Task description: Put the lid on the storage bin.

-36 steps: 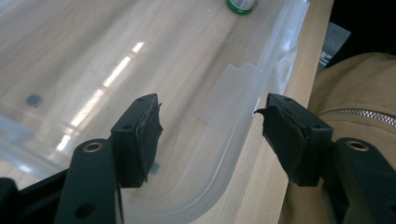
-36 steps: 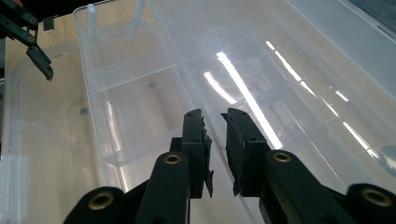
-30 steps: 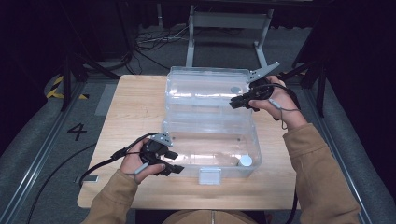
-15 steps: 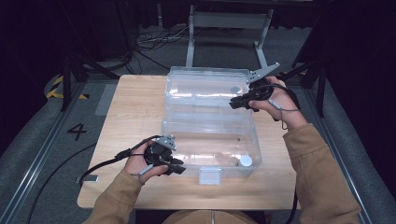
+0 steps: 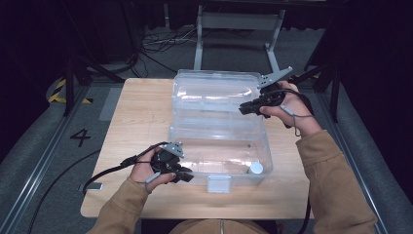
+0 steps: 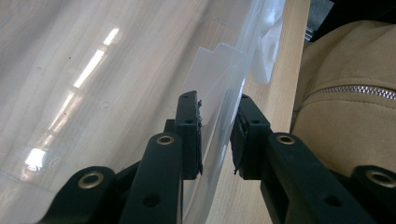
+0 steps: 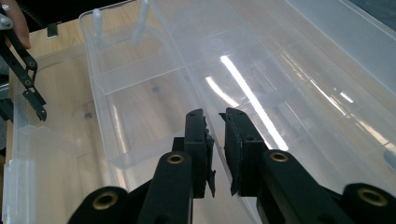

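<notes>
Light wooden surface [image 5: 141, 117] at centre frame. Black cables [image 5: 160, 41] tangled on grey floor [image 5: 58, 141], upper centre. Grey metal frame [image 5: 238, 22] at top centre. Yellow-and-black striped tape [image 5: 61, 92] at left. Dark number four [image 5: 80, 137] marked on the floor, left of centre.
</notes>
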